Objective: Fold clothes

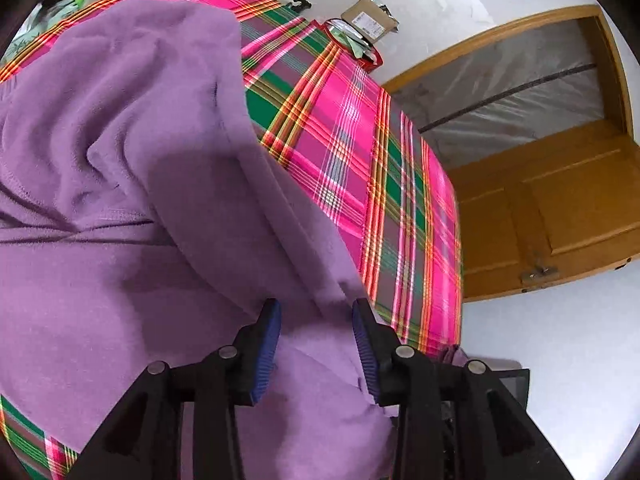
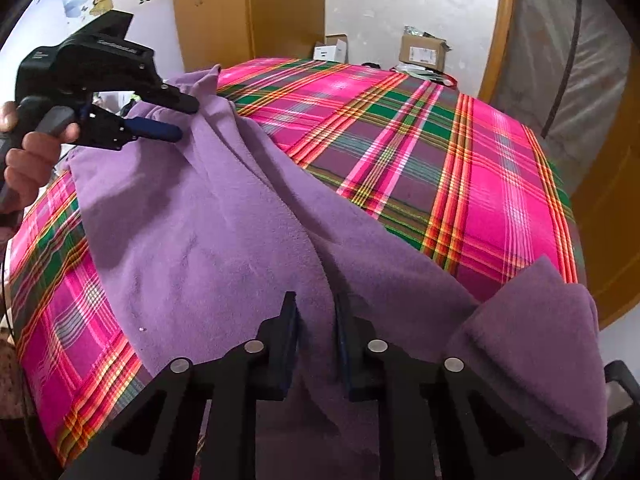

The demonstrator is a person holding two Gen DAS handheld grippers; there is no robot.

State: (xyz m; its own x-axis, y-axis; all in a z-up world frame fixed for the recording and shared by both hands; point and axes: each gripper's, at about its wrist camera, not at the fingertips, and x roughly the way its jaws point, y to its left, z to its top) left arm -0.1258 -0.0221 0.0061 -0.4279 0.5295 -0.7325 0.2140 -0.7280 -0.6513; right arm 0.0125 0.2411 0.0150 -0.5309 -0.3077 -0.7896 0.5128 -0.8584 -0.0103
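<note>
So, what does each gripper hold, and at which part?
Both are around the purple garment: the left gripper at a raised edge, the right gripper at a fold. Whether either pinches it cannot be told.

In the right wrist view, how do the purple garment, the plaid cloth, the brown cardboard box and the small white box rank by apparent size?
1-2. Purple garment and plaid cloth: similar areas; the garment is nearer, so unsure.
3. Brown cardboard box, far off.
4. Small white box, slightly smaller.
</note>
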